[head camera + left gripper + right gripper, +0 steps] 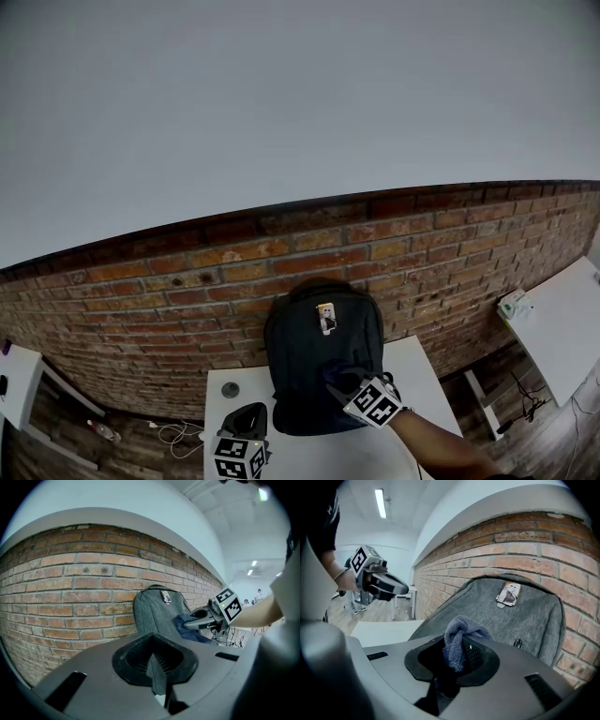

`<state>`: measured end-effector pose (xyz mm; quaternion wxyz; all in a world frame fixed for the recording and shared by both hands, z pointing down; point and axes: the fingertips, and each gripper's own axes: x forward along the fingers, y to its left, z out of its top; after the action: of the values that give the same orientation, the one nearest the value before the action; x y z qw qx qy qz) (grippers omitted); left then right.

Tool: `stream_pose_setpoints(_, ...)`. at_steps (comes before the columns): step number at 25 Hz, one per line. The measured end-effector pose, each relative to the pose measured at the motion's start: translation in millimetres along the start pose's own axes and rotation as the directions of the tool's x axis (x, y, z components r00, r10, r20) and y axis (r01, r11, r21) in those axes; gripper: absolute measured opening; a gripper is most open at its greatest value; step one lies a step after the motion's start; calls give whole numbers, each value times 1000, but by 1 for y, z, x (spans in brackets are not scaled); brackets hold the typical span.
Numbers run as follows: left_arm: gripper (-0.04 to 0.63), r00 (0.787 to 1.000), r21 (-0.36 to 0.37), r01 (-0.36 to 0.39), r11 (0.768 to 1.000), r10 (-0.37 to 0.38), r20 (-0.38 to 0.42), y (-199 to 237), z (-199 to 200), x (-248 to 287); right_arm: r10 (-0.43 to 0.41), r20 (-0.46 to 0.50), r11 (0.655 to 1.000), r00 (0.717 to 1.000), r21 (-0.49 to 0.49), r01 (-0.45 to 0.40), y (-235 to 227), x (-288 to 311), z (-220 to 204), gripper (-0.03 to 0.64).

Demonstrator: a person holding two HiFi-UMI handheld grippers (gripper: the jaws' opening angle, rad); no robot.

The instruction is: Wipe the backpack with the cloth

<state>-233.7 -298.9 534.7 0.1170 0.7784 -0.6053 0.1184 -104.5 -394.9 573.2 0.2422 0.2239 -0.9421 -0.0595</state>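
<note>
Cloth (457, 641) in right hand-held gripper (343, 379) touches backpack (305, 352).

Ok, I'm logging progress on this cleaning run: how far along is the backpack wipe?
Done: the cloth is picked up, clamped in the right tongs. In hand: it sits at the lower front of the upright backpack, seemingly touching. Left: the fabric shows no sign of what has been wiped, so count the whole surface as open. The left tongs are shut and empty.
</note>
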Motion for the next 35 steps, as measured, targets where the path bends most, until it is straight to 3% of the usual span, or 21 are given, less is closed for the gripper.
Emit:
stream_pose_setpoints(7, -9, 1000, 3, 9, 1000, -9, -3, -4, -2, 1, -102, 16, 995, 995, -16, 102, -51, 16, 37, 66)
stream_pose_setpoints(11, -9, 1000, 5, 5, 1000, -5, 1, -2, -2, -1, -130, 8, 989, 991, -75, 130, -74, 17, 61, 66)
stream_pose_setpoints(19, -9, 1000, 1, -11, 1000, 11, 3, 4, 3, -8, -191, 94, 960, 977, -191, 206, -116, 19, 124, 66)
stream_pose_setpoints(24, -9, 1000, 1, -28, 1000, 28, 2, 11, -3, -13, -170, 72, 953, 983, -241, 182, -118, 33, 140, 66)
stream_pose_setpoints(35, -9, 999, -2, -46, 999, 46, 0, 17, -3, -24, -26, 4, 973, 1000, -230, 26, -57, 62, 103, 66)
